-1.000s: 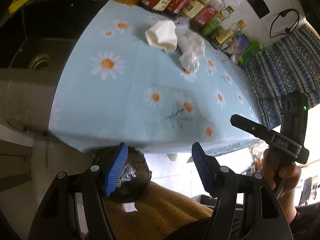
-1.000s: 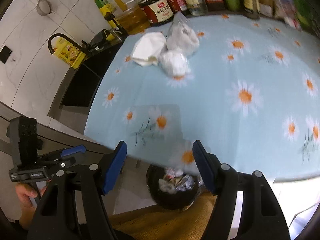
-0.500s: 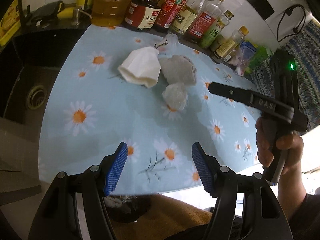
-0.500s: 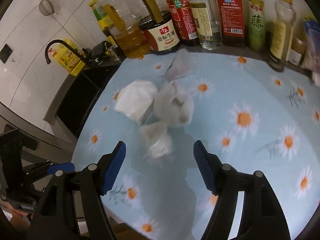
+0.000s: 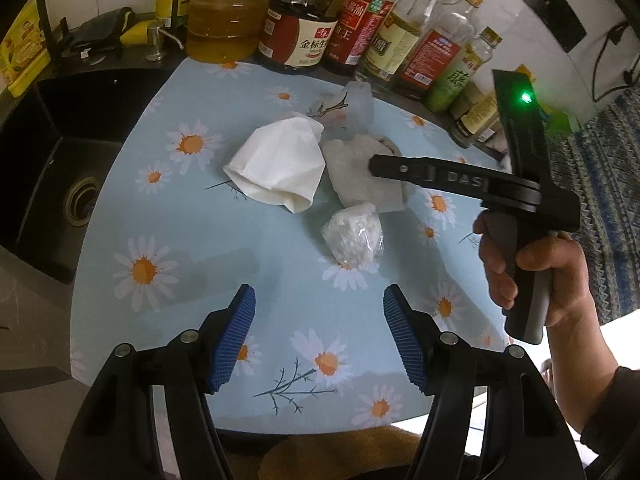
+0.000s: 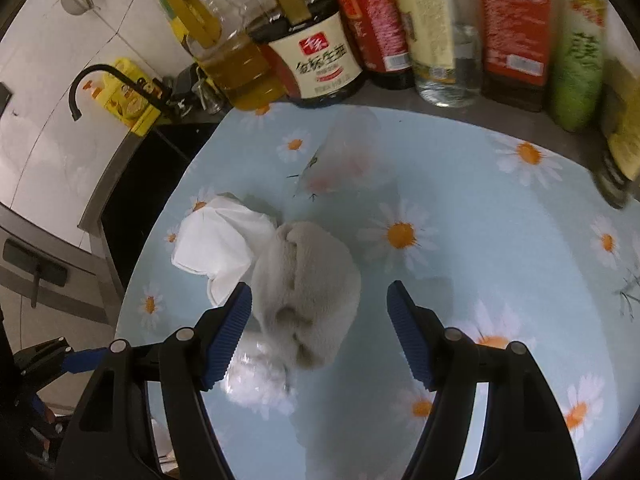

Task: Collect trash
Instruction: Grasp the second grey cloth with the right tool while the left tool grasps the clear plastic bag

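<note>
Dim indoor light; right wrist view motion-blurred; fisheye bends edges.

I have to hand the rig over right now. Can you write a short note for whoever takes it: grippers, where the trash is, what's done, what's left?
Left gripper: open, empty, hovering over the near part of the daisy tablecloth.
Right gripper: open, empty, fingers either side of the grey wad, not closed on it.
Trash: all bunched mid-table. White crumpled tissue, grey wad beside it, small plastic-wrapped white ball nearest you, clear plastic piece toward the bottles.
Done: nothing picked up in these views.
Left: grab all four pieces, probably the grey wad first. No bin is visible now.
</note>
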`<state>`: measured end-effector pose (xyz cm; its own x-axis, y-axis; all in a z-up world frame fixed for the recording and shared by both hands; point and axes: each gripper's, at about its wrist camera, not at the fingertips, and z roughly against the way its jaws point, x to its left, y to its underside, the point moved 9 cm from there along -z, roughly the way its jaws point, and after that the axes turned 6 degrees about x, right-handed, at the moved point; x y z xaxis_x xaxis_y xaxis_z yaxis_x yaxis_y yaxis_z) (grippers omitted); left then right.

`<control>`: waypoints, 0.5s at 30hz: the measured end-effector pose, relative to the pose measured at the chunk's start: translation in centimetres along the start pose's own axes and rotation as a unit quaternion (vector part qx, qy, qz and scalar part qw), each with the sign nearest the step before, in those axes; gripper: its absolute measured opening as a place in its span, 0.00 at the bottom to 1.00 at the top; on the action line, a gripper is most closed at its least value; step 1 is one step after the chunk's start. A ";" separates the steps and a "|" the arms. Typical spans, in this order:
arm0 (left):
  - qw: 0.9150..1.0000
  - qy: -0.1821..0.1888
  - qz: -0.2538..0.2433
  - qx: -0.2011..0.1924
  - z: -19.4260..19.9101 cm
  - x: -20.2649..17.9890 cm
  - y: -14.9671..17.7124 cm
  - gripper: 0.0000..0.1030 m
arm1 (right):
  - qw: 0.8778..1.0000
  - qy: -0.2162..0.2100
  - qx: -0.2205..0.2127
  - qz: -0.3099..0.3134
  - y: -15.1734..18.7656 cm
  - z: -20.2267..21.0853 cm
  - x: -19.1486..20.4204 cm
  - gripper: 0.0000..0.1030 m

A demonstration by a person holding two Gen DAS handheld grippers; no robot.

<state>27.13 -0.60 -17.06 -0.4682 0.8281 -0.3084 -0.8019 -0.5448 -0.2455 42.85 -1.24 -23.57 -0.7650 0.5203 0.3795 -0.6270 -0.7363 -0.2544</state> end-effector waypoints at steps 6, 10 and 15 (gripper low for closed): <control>1.000 -0.005 0.017 0.006 -1.0 -0.2 -0.4 0.63 | 1.000 -0.011 0.017 0.022 -0.6 -1.3 0.7 0.46; 1.000 -0.005 0.019 0.009 -1.4 -0.4 -0.6 0.63 | 0.999 -0.016 0.017 0.033 -0.7 -1.3 0.8 0.32; 1.000 -0.010 0.013 0.016 -2.1 -1.0 -0.8 0.63 | 0.999 -0.020 0.003 0.038 -0.9 -0.4 0.8 0.29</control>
<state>29.07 -1.30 -18.51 -0.4963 0.8161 -0.2961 -0.8003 -0.5623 -0.2084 42.79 0.04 -23.42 -0.8040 0.4443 0.3953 -0.5659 -0.7757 -0.2792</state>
